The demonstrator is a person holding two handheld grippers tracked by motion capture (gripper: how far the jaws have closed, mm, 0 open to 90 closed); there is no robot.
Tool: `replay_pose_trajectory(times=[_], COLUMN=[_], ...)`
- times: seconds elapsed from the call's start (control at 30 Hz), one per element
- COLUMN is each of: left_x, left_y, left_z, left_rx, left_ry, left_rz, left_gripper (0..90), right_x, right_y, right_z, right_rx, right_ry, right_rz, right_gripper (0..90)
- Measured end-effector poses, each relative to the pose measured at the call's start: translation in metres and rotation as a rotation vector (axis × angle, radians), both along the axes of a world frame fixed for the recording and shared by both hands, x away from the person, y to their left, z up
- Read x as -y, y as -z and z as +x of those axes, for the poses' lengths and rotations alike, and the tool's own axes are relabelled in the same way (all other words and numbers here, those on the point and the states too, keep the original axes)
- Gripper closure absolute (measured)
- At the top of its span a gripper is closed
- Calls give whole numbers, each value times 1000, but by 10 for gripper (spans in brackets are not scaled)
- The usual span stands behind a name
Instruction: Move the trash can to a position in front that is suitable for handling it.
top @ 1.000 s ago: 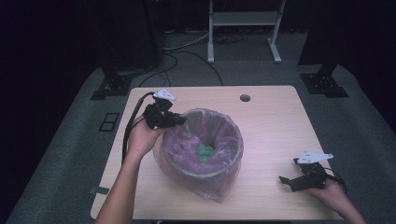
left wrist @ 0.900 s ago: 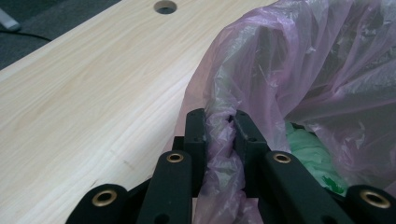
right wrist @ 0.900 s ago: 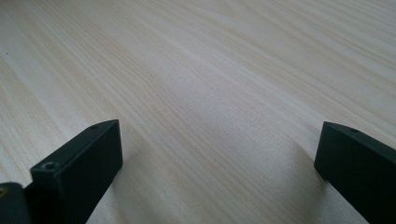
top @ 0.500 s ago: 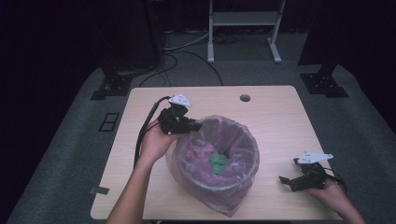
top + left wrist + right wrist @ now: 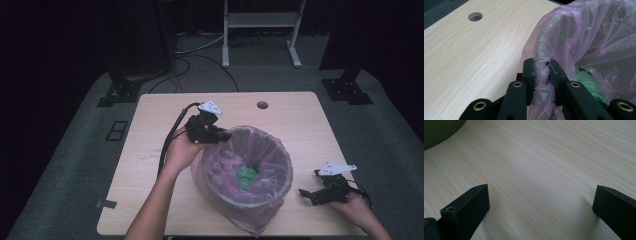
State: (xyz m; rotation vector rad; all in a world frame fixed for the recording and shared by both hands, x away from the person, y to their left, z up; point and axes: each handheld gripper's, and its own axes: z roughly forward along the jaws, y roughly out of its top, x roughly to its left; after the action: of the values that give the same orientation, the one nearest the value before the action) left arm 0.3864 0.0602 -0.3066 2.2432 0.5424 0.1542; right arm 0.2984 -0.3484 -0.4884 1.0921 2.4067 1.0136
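Observation:
A round bin [image 5: 248,180] lined with a thin purple plastic bag [image 5: 227,207] stands on the wooden table [image 5: 145,145], right of centre. Something green [image 5: 246,176] lies at the bottom of the bin. My left gripper [image 5: 224,135] is at the bin's far left rim, shut on a bunched fold of the bag [image 5: 543,75]. In the left gripper view the film is squeezed between both jaws. My right gripper [image 5: 309,195] rests low on the table to the right of the bin, open, with bare wood [image 5: 536,185] between its jaws. A dark green curved edge [image 5: 439,130] sits at that view's top left.
A round cable hole [image 5: 262,105] is in the table near its far edge. Grey carpet surrounds the table, with black stand bases [image 5: 120,92] at the far left and a white frame [image 5: 260,30] behind. A piece of tape [image 5: 106,204] sticks at the table's near left corner.
My left gripper has moved right along the table, holding the bag's rim, and the bin has slid right with it. The right gripper has stayed put.

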Motion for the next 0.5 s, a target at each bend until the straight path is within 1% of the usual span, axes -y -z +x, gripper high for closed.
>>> replay_pose_trajectory(times=[0.1, 0.13, 0.2, 0.3, 0.33, 0.4, 0.47, 0.5], left_x=[2, 1, -2, -9, -11, -14, -16, -17], left_y=[0, 1, 1, -1, -2, -6, -10, -12], left_z=[-1, 0, 0, -1, -2, -5, -10, -12], left_rx=[8, 14, 8, 6, 6, 6, 16, 16], left_ry=[3, 1, -4, -10, -9, -4, -2, -3], left_rz=[-1, 2, -9, -66, -76, -94, -112, -119], left_gripper=[771, 756, 667, 536, 481, 404, 360, 317], right_x=[0, 0, 0, 0, 0, 0, 0, 0], right_y=[0, 0, 0, 0, 0, 0, 0, 0], right_z=[0, 0, 0, 0, 0, 0, 0, 0], right_rx=[0, 0, 0, 0, 0, 0, 0, 0], right_ry=[0, 0, 0, 0, 0, -1, -1, -1], right_rz=[1, 0, -1, 0, 0, 0, 0, 0], right_gripper=[0, 0, 0, 0, 0, 0, 0, 0])
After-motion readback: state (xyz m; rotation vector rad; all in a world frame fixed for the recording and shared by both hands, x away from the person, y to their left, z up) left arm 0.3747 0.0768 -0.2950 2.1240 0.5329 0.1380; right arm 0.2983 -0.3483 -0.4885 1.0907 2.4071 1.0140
